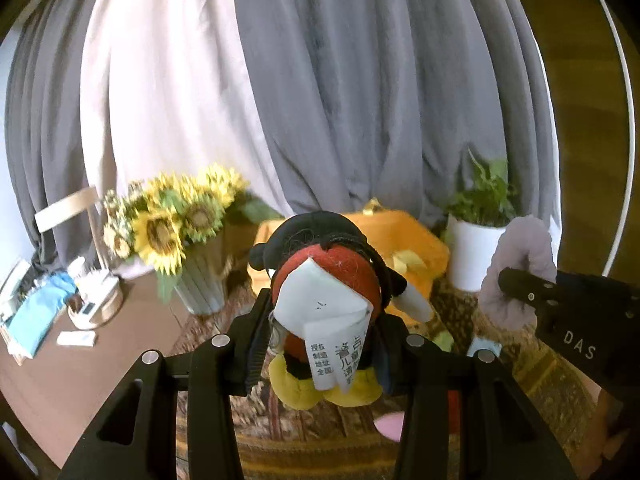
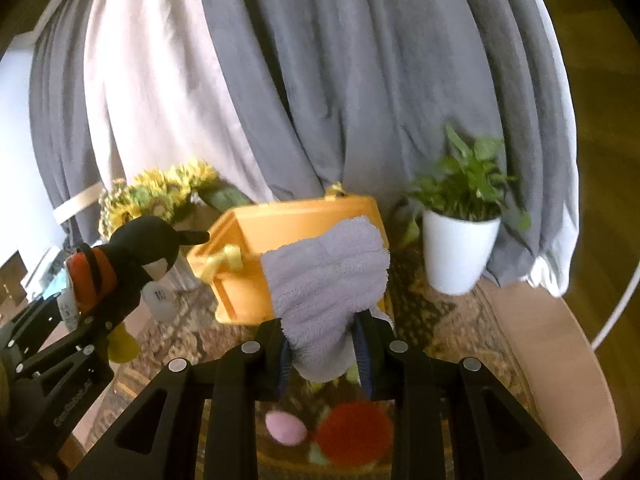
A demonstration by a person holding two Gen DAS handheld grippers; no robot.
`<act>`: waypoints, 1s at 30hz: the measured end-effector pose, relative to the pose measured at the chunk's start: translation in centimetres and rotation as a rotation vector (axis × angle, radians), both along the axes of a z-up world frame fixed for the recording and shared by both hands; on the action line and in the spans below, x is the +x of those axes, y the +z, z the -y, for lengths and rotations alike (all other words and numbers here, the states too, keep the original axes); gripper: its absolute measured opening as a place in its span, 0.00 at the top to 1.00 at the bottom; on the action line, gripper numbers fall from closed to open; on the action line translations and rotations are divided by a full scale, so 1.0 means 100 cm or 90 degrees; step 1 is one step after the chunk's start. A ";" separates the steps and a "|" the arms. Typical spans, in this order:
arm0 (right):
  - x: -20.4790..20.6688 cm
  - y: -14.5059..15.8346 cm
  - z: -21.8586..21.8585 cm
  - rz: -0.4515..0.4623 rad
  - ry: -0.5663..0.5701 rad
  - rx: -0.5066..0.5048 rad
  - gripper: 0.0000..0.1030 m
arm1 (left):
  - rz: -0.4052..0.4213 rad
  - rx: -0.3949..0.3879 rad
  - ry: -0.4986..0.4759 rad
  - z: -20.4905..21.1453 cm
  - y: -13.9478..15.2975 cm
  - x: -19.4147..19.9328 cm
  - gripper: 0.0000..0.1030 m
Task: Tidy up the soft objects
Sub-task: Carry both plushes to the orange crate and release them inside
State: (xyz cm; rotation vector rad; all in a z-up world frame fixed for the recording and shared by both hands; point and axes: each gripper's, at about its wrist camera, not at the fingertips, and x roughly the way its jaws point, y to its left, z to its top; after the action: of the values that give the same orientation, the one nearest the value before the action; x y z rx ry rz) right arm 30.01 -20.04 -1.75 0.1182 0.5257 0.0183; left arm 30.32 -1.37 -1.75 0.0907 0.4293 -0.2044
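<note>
Plush toy (image 1: pixel 326 280): black head, red body, yellow feet, white tag with black print. Fuzzy cloth (image 2: pixel 326 276): pale lilac-grey. Box (image 2: pixel 256 240) beyond cloth: orange, yellow bow. Sunflowers (image 1: pixel 176 216): yellow petals, brown centres, green leaves. Potted plant (image 2: pixel 460 252): white pot, green leaves. Curtains (image 1: pixel 360 80): grey, pale pink-white panel. Tabletop cloth (image 2: pixel 432 316): brown-gold mottled pattern. Below right hand-held gripper (image 2: pixel 324 356), itself black: pink ball (image 2: pixel 286 428), red pompom (image 2: pixel 354 432).

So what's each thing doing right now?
Plush toy: held up off the table, clamped in the left gripper.
Purple cloth: held up, bunched, pinched in the right gripper.
Orange box: on the table, lid shut as far as I can tell.
Pink ball: lying on the mat.
Red pompom: lying on the mat beside it.
Plant pot: standing upright.
</note>
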 end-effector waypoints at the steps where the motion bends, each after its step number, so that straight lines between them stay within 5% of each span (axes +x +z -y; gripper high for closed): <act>1: 0.002 0.003 -0.001 0.007 0.002 0.002 0.73 | 0.005 -0.002 0.000 -0.001 0.003 0.002 0.58; 15: 0.049 0.035 -0.009 0.082 0.014 -0.003 0.73 | 0.031 -0.032 -0.026 -0.003 0.035 0.051 0.58; 30: 0.142 0.031 -0.004 0.065 0.031 0.009 0.73 | 0.021 -0.049 -0.018 0.008 0.036 0.140 0.58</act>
State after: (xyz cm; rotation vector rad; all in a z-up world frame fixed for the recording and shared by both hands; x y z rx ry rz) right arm 44.19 -19.66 1.31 0.1177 0.4260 0.0750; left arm 44.30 -2.13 1.81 0.0252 0.3879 -0.2460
